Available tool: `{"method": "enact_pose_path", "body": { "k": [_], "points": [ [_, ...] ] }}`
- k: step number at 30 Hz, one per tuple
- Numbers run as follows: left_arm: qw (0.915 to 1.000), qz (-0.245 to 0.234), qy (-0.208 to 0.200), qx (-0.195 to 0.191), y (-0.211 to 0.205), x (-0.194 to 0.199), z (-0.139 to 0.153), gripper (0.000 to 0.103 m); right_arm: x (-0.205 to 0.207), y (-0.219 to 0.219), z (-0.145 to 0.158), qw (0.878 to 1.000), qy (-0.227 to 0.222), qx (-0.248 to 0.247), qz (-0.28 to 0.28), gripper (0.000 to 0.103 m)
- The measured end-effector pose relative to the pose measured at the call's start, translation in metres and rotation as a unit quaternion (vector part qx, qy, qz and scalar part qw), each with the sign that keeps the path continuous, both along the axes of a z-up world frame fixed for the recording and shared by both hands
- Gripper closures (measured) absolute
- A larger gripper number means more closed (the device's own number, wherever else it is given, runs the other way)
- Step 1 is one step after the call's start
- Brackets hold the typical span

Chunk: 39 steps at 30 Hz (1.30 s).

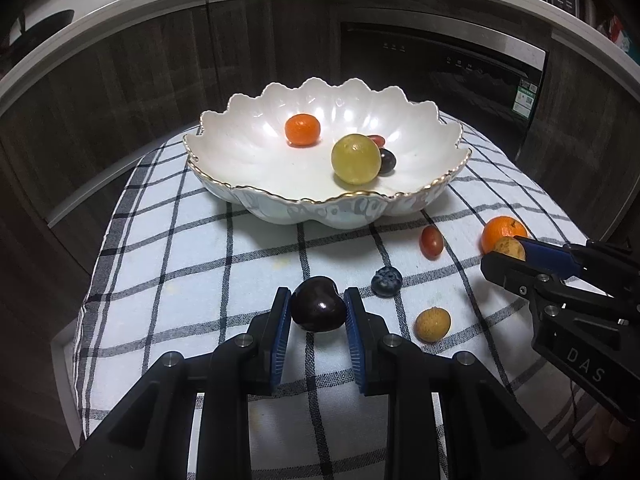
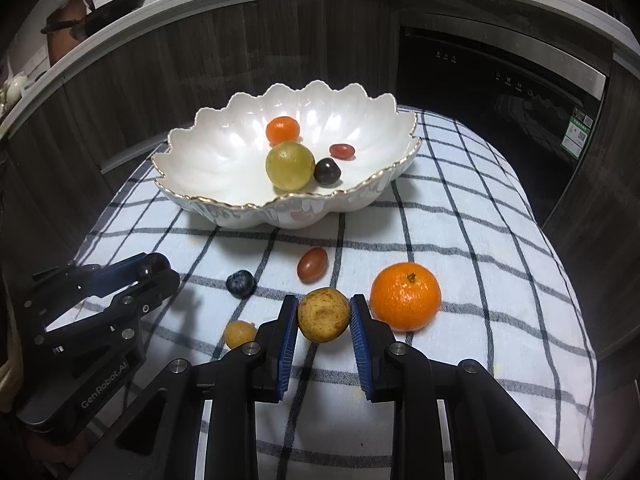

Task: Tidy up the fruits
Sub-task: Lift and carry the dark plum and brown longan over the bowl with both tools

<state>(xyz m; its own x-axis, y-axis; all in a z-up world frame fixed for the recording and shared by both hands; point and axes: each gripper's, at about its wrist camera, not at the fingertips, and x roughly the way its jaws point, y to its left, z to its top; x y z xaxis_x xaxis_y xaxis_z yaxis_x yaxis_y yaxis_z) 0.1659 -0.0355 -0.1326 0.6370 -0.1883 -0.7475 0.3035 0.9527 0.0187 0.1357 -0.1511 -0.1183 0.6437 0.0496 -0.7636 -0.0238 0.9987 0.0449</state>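
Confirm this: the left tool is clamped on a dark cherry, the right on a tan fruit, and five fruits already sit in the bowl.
Wrong on the count. The right wrist view shows four fruits in the bowl. The rest holds: the left tool is clamped on the dark cherry, and the right tool on the tan fruit.

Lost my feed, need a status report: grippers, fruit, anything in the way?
Left hand-held gripper shut on cherry. Right hand-held gripper shut on longan. Bowl ahead, path clear.
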Motion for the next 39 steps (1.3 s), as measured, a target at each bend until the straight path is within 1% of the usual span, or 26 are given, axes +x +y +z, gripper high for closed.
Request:
{"method": "enact_pose_path", "body": {
  "k": [9, 24, 29, 39],
  "points": [
    [0.9999, 0.011, -0.009, 0.000, 0.004, 0.002, 0.012, 0.076, 0.005, 0.001, 0.014, 1.000, -0.016, -0.001, 0.004, 0.075],
    [0.9983, 0.050, -0.029, -0.006, 0.017, 0.013, 0.040, 0.076, 0.022, 0.009, 0.041, 0.999, -0.044, 0.002, 0.019, 0.075],
    [0.9977, 0.055, -0.037, -0.014, 0.015, 0.020, 0.052, 0.076, 0.029, 0.006, 0.054, 0.998, -0.060, 0.001, 0.018, 0.075],
    [0.9968, 0.060, -0.048, -0.022, 0.015, 0.036, 0.068, 0.076, 0.044, -0.001, 0.070, 0.997, -0.075, -0.001, 0.015, 0.075]
  ]
}}
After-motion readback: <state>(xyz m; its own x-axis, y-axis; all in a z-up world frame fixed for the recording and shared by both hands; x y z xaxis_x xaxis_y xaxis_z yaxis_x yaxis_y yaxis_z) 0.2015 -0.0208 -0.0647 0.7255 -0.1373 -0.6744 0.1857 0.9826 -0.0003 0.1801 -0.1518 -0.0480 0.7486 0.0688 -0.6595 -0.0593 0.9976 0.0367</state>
